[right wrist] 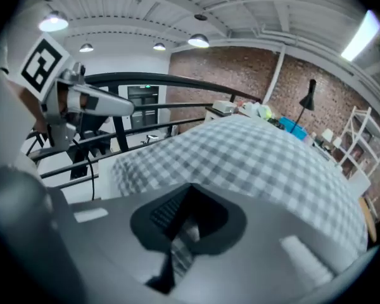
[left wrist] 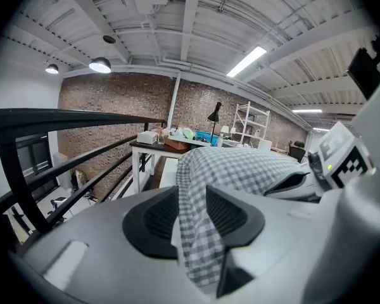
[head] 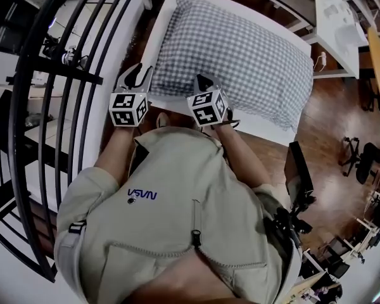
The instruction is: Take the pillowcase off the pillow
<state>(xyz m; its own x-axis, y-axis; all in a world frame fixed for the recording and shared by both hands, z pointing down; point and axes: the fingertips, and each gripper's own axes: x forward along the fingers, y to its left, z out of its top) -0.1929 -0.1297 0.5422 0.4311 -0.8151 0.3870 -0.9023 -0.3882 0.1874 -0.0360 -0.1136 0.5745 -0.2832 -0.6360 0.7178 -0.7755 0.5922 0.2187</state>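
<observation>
Below the head camera, on a white flat surface (head: pixel 269 130), lying flat and turned diagonally: a plump pillow (head: pixel 253 68) inside a grey-and-white checked cloth pillowcase (head: pixel 209 37). At its near edge, side by side and a little apart: the grey two-jaw left gripper (head: pixel 138 75) and the grey two-jaw right gripper (head: pixel 202 82), each with a black-and-white marker cube (head: pixel 128 108) on top. To the left, running beside the surface: a black metal railing (head: pixel 82 49).

Along the left gripper's own jaws: standing partly apart, released, with a fold of the pillowcase (left wrist: pixel 196 246) hanging loosely in the gap between the two black ribbed pads (left wrist: pixel 158 217). Further back, the pillow rising as a checked mound; at the right, the right gripper (left wrist: pixel 291 183) at the same edge.

Along the right gripper's own jaws: pressed together, clenched on a thin strip of the pillowcase (right wrist: pixel 180 252). Behind them, the checked cloth covering the whole pillow; at the upper left, the left gripper (right wrist: pixel 114 105).
</observation>
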